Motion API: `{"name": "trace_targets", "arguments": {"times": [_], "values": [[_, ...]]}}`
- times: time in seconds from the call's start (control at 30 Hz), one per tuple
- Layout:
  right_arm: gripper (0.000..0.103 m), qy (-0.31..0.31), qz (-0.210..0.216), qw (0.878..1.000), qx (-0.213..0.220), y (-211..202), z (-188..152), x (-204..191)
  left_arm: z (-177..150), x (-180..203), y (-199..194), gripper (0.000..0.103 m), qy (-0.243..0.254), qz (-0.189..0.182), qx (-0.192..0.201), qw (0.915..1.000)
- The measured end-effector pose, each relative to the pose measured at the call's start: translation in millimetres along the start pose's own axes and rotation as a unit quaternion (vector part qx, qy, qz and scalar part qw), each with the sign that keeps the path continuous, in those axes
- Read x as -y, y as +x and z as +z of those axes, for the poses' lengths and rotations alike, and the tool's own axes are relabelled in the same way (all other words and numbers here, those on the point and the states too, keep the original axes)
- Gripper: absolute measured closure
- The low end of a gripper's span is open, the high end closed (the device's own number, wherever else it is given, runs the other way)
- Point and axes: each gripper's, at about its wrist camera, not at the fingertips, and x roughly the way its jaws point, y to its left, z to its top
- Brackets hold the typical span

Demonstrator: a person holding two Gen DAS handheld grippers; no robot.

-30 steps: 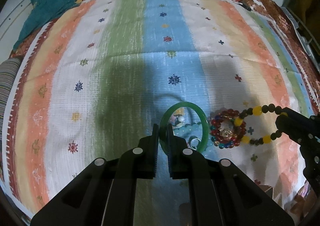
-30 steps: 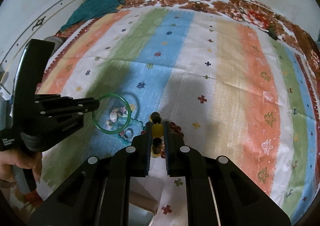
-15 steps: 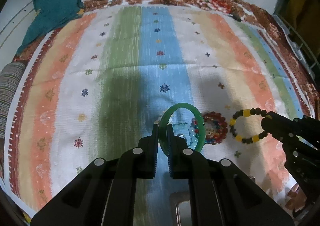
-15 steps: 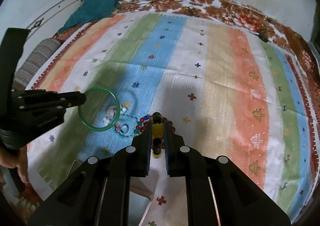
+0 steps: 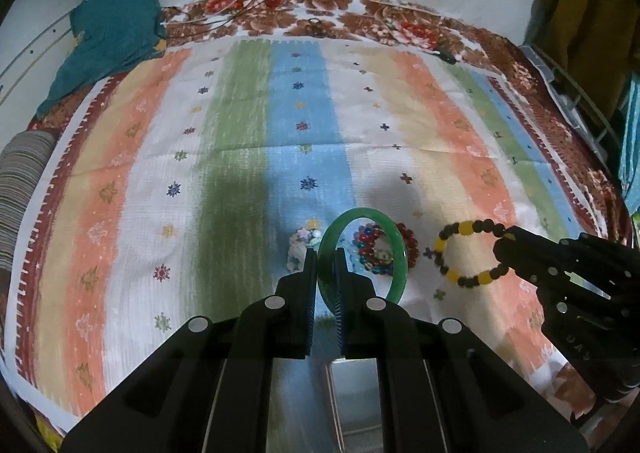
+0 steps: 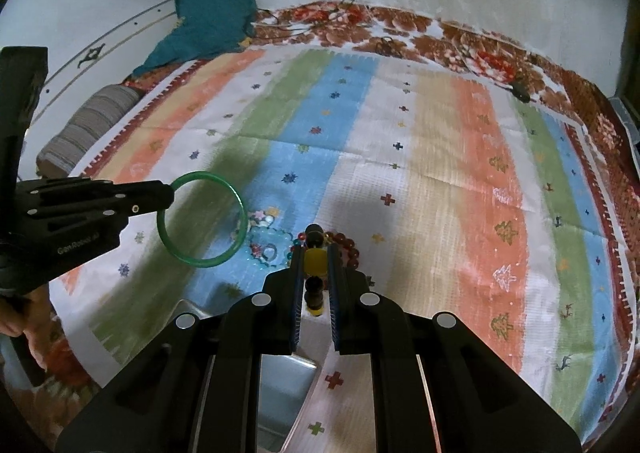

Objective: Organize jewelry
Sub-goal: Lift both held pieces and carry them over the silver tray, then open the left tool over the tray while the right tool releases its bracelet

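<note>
right now both grippers carry a piece above the striped cloth. the left gripper has its fingers pinched narrow on the rim of a green bangle, which stands on edge in the air, clear of the cloth. the right gripper is clamped on a yellow bead of the yellow-and-dark bead bracelet, whose loop hangs open beside the bangle, on its far side from the left gripper.

still lying on the cloth, just beyond the bangle, are a red bead bracelet, a pale charm cluster and a small clear ring. a metal tray shows near the bangle, under the grippers, and looks like the likely place for them.

the bangle seems rigid, smooth and probably brittle, so a rim pinch can slip or let it swivel; a firm grip across the band and a low, gentle release would suit it. the bracelet looks light and floppy, strung loosely, so it will sag and swing from whichever bead is held; lowering it until it pools is safer than dropping.
</note>
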Motion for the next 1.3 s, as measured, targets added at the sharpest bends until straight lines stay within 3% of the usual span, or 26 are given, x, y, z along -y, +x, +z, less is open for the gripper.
{"name": "trace_targets", "arguments": {"times": [0.53, 0.67, 1.07, 1.3], "values": [[0.091, -0.011, 0.009, 1.0, 0.012, -25.2, -30.7, -16.7, -37.3, 16.7, -35.6, 0.095, 0.017, -0.005, 0.024, 0.9996], [0.091, -0.012, 0.009, 1.0, 0.012, -30.5, -38.6, -17.8, -47.2, 19.7, -43.4, 0.095, 0.023, 0.011, 0.035, 0.9991], [0.091, -0.013, 0.017, 1.0, 0.008, -39.6, -57.0, -24.6, -68.9, 25.1, -50.5, 0.095, 0.033, 0.01, 0.031, 0.9989], [0.091, -0.014, 0.029, 0.999, -0.004, -36.9, -63.0, -28.3, -78.6, 26.2, -45.2, 0.094, 0.029, 0.003, 0.008, 0.9995]]}}
